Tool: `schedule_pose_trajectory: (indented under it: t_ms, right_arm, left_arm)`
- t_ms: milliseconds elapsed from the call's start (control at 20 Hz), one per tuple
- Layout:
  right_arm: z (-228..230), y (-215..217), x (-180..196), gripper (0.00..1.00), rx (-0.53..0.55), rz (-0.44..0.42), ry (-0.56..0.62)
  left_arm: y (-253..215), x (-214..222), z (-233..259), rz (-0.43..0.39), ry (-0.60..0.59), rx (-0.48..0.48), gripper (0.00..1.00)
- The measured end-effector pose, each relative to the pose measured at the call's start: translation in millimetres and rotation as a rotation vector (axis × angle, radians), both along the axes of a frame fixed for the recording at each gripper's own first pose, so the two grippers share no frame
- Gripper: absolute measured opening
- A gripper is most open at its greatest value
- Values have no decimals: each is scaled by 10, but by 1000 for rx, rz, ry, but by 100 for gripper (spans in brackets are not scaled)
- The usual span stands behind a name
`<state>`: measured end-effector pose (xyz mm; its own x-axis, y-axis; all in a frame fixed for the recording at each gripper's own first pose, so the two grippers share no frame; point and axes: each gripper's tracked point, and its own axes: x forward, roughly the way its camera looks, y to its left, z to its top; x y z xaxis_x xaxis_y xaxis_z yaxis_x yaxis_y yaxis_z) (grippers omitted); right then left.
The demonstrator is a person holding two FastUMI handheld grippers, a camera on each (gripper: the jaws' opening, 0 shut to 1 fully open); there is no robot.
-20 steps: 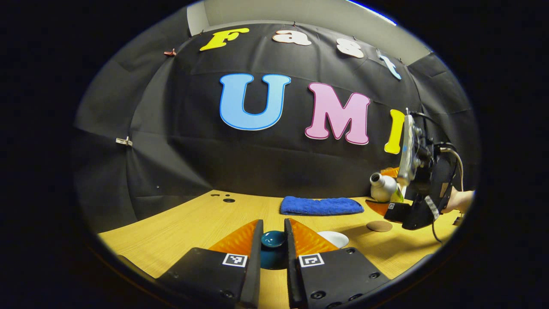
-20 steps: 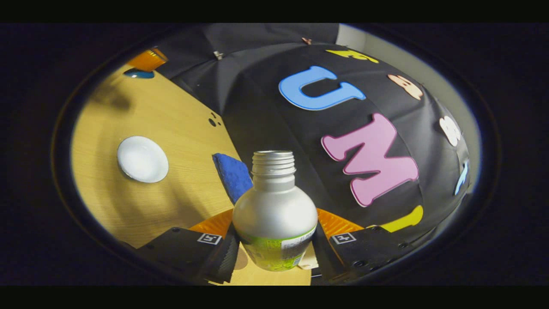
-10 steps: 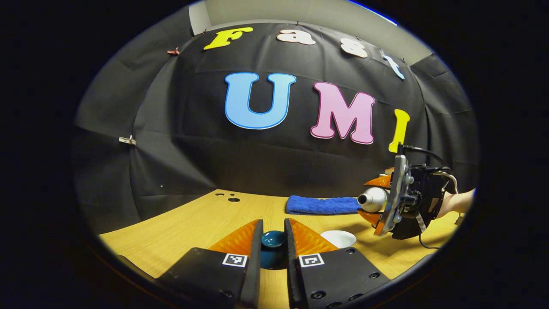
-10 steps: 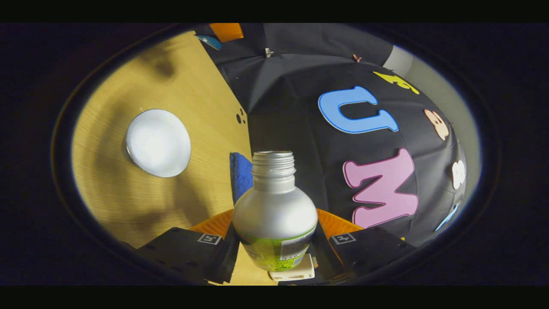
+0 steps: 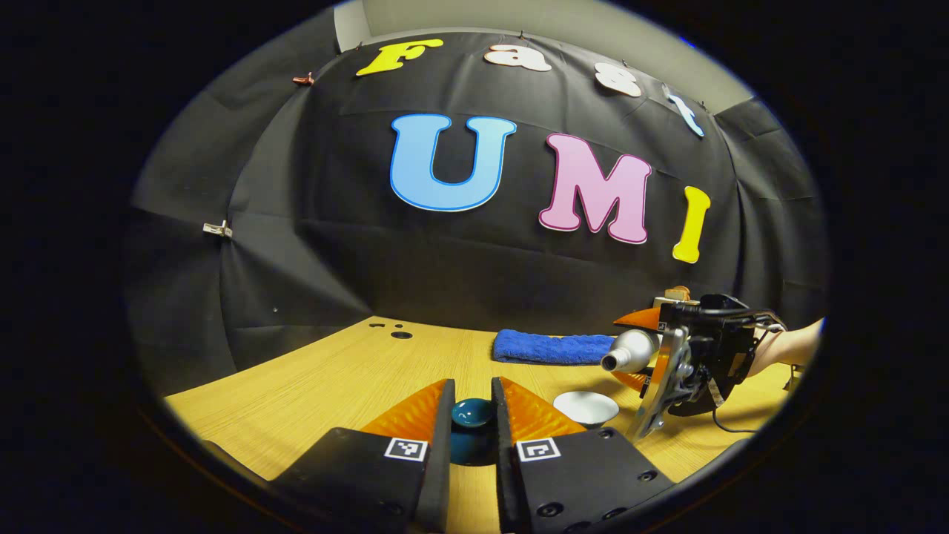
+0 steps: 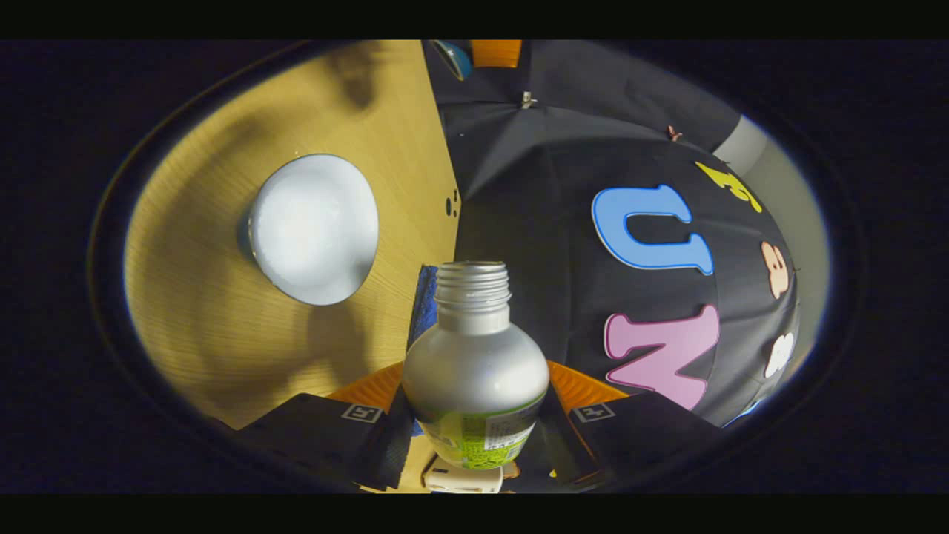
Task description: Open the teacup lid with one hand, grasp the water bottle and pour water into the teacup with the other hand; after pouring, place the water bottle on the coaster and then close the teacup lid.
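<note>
Lid (image 5: 470,413), dark teal w/ round knob, is clamped between the left gripper (image 5: 472,415) fingers, held above the wooden table (image 5: 334,378); water bottle (image 6: 474,371), silver w/ green label, cap off, is gripped at its body by the right gripper (image 6: 474,415), tipped over w/ neck aimed toward the open white-lined teacup (image 6: 313,228) on the table; blue towel (image 5: 552,347) is seen by the back wall, behind cup.
</note>
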<state>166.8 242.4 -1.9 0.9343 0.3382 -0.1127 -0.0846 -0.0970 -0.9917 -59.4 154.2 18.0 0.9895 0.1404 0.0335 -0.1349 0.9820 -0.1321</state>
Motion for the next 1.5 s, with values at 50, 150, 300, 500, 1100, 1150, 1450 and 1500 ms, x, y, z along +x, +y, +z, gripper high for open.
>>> schedule_pose_trajectory:
  t_ms: [50, 150, 300, 500, 1100, 1150, 1450, 1500]
  right_arm:
    - [-62, 21, 33, 77, -14, 5, 0]
    - [-155, 78, 94, 77, -32, 17, -4]
    - [-134, 110, 63, 77, -90, 48, -42]
    - [-198, 114, 127, 77, -120, 59, -28]
    - [-161, 180, 89, 77, -244, 106, -102]
    - [-158, 181, 91, 77, -257, 108, -111]
    - [-123, 190, 101, 77, -268, 118, -123]
    - [-122, 198, 86, 77, -278, 126, -130]
  left_arm:
    - [4, 0, -6, 1, -1, 2, 29]
    - [22, 1, 1, 6, -3, 7, 29]
    - [30, 1, 16, 8, -4, 10, 29]
    - [20, 31, 2, 1, 3, 9, 29]
    - [-21, 56, -23, -17, 16, 1, 29]
    - [-18, 47, -26, -17, 15, 1, 29]
    - [-17, 11, -27, -9, 16, -1, 29]
    - [-18, 7, -22, -7, 17, 0, 29]
